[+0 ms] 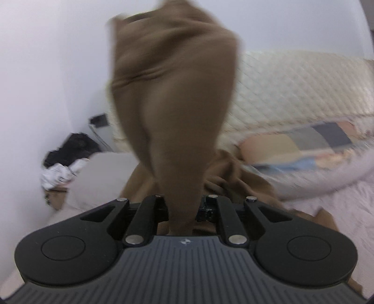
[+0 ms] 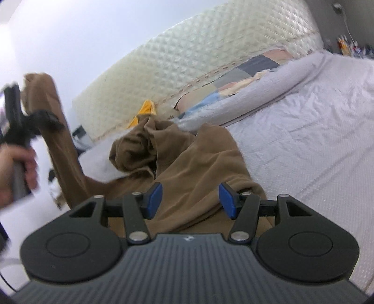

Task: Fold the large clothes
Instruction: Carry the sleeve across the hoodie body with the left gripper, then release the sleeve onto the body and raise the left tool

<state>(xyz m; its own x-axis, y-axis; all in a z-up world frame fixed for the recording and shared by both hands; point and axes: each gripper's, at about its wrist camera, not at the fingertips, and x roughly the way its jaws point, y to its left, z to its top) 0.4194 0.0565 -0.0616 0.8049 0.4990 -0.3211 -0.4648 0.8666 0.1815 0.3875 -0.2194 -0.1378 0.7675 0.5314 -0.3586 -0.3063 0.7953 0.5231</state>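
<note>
While clamped in the left gripper (image 1: 181, 210), brown garment (image 1: 173, 93) hangs bunched, blurred.

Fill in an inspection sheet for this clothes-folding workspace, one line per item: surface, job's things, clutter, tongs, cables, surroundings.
Surface: bed with a pale, wrinkled cover.
Job's things: brown garment, one end lifted, the rest heaped on the bed.
Clutter: patchwork quilt and yellow cloth by the headboard; dark and white pile on the floor.
Tongs: left tongs shut on the brown garment; right tongs open above the fabric, pads clear of it.
Cables: one thin cable on the far wall.
Surroundings: quilted headboard, white wall.
</note>
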